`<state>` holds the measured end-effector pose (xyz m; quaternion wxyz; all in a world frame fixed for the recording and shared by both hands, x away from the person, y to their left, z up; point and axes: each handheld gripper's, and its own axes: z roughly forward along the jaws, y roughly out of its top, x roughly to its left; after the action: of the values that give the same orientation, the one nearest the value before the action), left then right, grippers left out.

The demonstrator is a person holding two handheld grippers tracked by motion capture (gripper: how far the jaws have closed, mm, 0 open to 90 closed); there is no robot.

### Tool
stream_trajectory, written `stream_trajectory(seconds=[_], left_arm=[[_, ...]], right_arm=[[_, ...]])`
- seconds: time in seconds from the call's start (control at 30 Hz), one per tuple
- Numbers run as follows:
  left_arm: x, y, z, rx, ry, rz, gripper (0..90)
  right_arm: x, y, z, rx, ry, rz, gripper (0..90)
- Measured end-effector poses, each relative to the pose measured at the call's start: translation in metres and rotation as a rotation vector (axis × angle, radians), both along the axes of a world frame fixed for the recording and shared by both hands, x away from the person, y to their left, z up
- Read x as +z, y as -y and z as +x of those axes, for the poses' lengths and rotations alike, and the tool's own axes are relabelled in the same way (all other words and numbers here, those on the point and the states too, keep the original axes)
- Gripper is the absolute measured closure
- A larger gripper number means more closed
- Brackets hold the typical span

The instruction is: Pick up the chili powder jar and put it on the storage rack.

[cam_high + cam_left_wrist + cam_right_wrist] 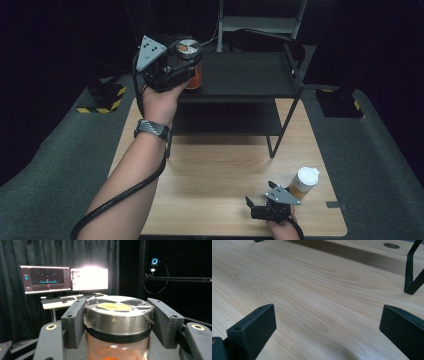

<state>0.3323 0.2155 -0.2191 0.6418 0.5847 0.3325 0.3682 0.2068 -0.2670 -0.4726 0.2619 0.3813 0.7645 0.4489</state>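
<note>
The left forearm reaches far forward and up, a watch on its wrist, the hand wrapped around the left gripper, whose jaws are clamped on something between them. The right hand sits low and near, holding the right gripper with jaws spread wide, just above the surface.

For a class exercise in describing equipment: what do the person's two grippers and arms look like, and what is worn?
Both grippers, left and right, are black with two blocky jaws and a grey three-cornered plate dotted with small holes. A thick black cable trails from the left one. The left wrist wears a dark banded watch; both forearms are bare, without sleeves.
</note>
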Motion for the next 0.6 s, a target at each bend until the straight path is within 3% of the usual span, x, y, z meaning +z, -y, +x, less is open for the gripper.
stream_trajectory(seconds=[0.17, 0.6], left_arm=[[0.001, 0.004, 0.007, 0.019, -0.016, 0.009, 34.9], [-0.001, 0.006, 0.015, 0.012, -0.037, 0.015, 34.9]], right_arm=[[0.000, 0.000, 0.000, 0.001, -0.003, 0.002, 0.1], [0.001, -0.001, 0.000, 0.007, -0.003, -0.016, 0.0]])
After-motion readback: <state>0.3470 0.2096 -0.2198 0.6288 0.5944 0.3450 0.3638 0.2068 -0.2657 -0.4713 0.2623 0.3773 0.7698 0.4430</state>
